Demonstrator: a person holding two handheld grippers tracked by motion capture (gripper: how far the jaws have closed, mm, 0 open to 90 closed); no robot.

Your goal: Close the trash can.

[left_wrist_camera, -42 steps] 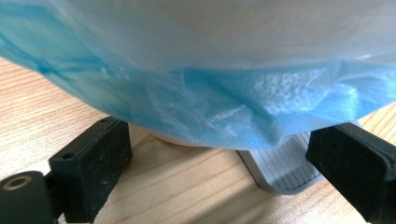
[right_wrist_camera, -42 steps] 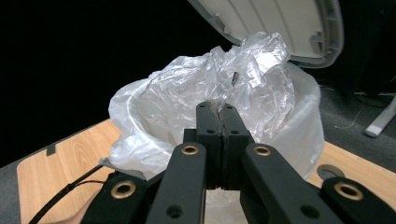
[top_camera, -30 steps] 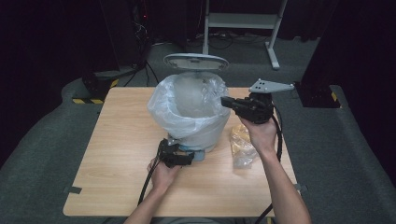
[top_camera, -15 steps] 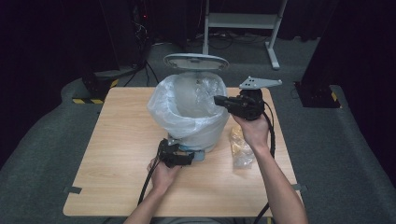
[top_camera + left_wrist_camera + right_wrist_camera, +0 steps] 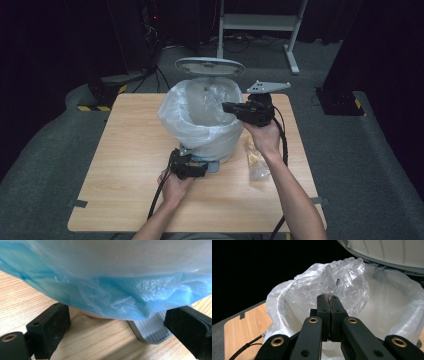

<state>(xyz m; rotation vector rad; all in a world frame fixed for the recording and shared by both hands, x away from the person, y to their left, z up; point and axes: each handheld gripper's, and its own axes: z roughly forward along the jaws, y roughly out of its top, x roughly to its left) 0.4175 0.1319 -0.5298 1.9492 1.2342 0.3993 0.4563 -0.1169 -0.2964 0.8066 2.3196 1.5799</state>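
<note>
Bin liner sat draped over the pedal bin at the middle of the surface, lid up. Our right hand-held gripper pinched the liner's far edge, clenched on plastic. Our left hand-held gripper stood released at the pedal. We judged tucking unfinished.

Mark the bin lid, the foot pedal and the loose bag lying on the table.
bin lid (image 5: 210, 65): high view, centre of the raised lid's face.
foot pedal (image 5: 152, 331): left gripper view, ribbed grey top.
loose bag (image 5: 258, 165): high view, its crumpled middle, beside the right forearm.
</note>
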